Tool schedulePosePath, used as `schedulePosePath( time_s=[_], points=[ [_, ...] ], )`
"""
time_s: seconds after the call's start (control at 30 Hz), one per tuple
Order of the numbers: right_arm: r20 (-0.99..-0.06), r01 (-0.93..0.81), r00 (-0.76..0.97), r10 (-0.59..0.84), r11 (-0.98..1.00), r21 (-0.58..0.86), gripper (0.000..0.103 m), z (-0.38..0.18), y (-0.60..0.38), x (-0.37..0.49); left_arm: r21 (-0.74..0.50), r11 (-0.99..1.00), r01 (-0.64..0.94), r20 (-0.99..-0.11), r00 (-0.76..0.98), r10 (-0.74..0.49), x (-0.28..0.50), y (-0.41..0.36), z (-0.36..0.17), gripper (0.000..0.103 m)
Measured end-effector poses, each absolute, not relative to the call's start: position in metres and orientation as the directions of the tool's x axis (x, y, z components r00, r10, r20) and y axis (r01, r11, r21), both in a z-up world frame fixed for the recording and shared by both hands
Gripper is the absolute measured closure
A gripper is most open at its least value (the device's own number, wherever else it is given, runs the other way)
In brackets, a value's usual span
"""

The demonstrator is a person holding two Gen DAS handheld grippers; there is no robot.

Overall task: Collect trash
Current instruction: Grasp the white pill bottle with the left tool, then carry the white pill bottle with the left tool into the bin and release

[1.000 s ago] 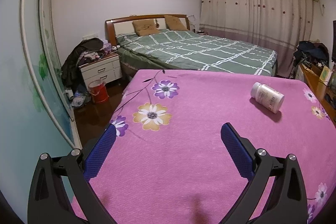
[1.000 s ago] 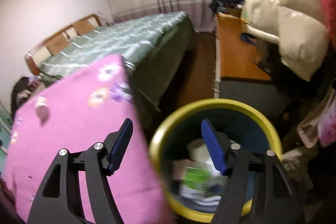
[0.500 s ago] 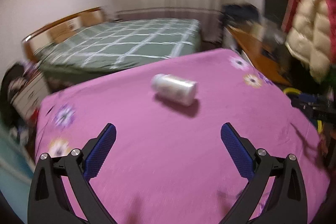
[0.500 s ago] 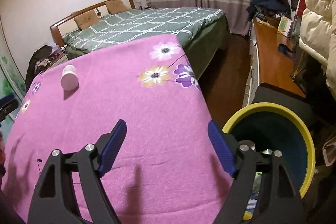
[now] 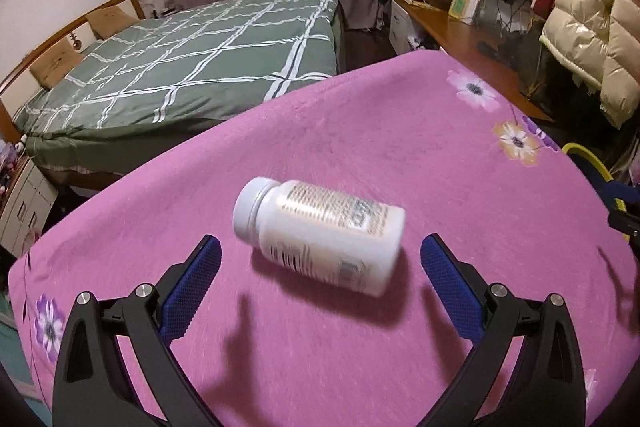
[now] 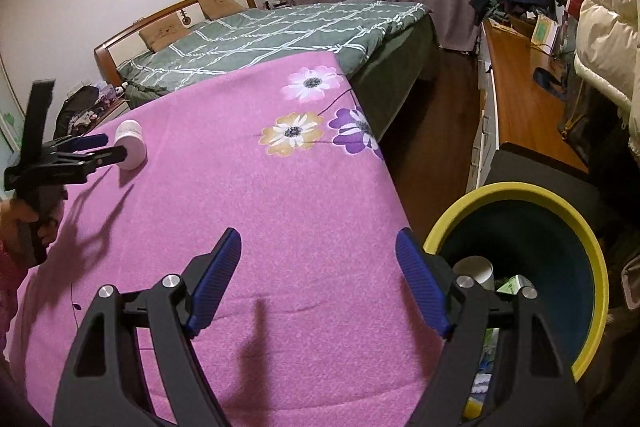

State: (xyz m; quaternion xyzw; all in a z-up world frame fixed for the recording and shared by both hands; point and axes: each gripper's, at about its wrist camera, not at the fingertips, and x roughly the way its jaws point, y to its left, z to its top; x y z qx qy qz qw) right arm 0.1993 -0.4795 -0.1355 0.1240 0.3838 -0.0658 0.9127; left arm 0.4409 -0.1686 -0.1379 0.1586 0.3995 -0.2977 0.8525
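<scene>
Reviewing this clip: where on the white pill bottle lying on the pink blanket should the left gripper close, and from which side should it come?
Grip the white bottle across its labelled body, not the narrower cap. It lies on its side on the pink blanket, cap toward the left finger. The open left gripper probably needs turning so its pads meet the long curved sides, coming down from above.

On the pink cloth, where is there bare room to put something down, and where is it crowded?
Nearly all of the pink cloth is bare: the wide stretch between the white bottle and the printed flowers, and the near part under the open right gripper. It is crowded only around the bottle, where the open left gripper straddles it, and inside the bin.
</scene>
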Motion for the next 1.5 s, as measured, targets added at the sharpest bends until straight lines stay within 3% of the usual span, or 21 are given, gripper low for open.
schedulePosePath(
  time_s=[0.33,0.43,0.57,1.03,1.33,1.5],
  points=[
    [-0.736,0.225,0.676,-0.021,0.958,0.179,0.028,-0.139,-0.483,0.203,0.030,0.721,0.692,-0.805,0.445,-0.393,0.462,-0.188,-0.153,0.005],
    [-0.740,0.229,0.672,-0.020,0.956,0.182,0.028,-0.141,-0.484,0.204,0.030,0.707,0.707,-0.810,0.431,-0.397,0.461,-0.192,-0.156,0.013],
    [-0.742,0.232,0.670,-0.021,0.955,0.183,0.028,-0.141,-0.485,0.204,0.032,0.709,0.705,-0.802,0.441,-0.402,0.457,-0.196,-0.156,0.013],
    [-0.690,0.281,0.716,-0.104,0.948,0.149,0.028,-0.122,-0.504,0.156,0.010,0.701,0.714,-0.759,0.461,-0.459,0.378,-0.218,-0.104,0.013],
    [-0.667,0.419,0.705,-0.241,0.900,0.118,0.024,-0.098,-0.559,0.057,-0.040,0.518,0.854,-0.744,0.321,-0.586,0.286,-0.343,-0.082,0.013],
    [-0.660,0.486,0.694,-0.288,0.863,0.134,0.022,-0.098,-0.585,0.008,-0.032,0.421,0.906,-0.769,0.247,-0.589,0.244,-0.433,-0.092,0.013]
  ],
)
